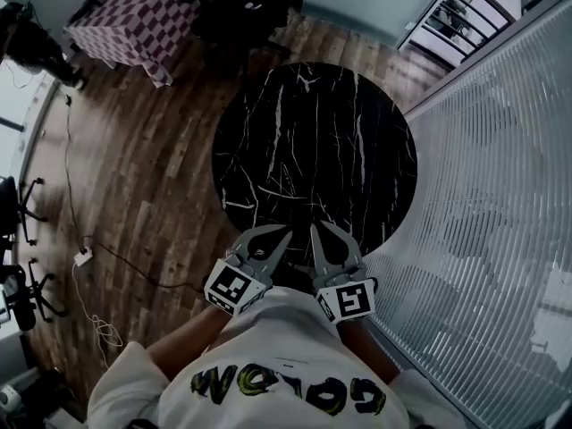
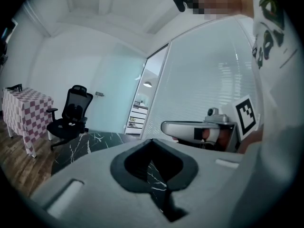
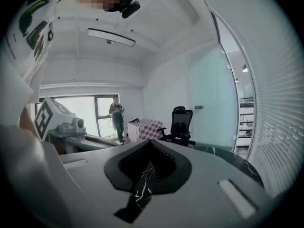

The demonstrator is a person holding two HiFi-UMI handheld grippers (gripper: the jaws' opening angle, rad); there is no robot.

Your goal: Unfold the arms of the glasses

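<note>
**Left hand-held gripper** (image 1: 286, 231): Located at lower centre of the head view, over the near edge of the worktop (image 1: 313, 132). In the left gripper view, the left hand-held gripper (image 2: 152, 140) has its jaws together at the tips. The hollow between the pads holds nothing; only the marbled surface shows through it. Its marker cube (image 1: 232, 286) sits at the rear, next to the person's white shirt (image 1: 277, 365).

**Right hand-held gripper** (image 1: 315, 228): Located just beside the left unit, to its right in the head view, with the tips pointing toward the top of the frame. In the right gripper view, the right hand-held gripper (image 3: 149, 141) also has its jaws together at the tips, with nothing between them.

**Glasses:** Their position cannot be told from any of the views.

**Worktop:** Round, black, with white veining. It fills the centre of the head view.

**Surroundings:**
- Wooden floor (image 1: 134, 177) at the left of the head view.
- Slatted glass wall (image 1: 500, 195) along the right side.
- Black office chair (image 2: 71, 110) at middle left of the left gripper view, beyond the worktop.
- Table with a checked cloth (image 1: 130, 16) at upper left of the head view.
- A person (image 3: 116, 115) stands by the window at middle left of the right gripper view.
</note>
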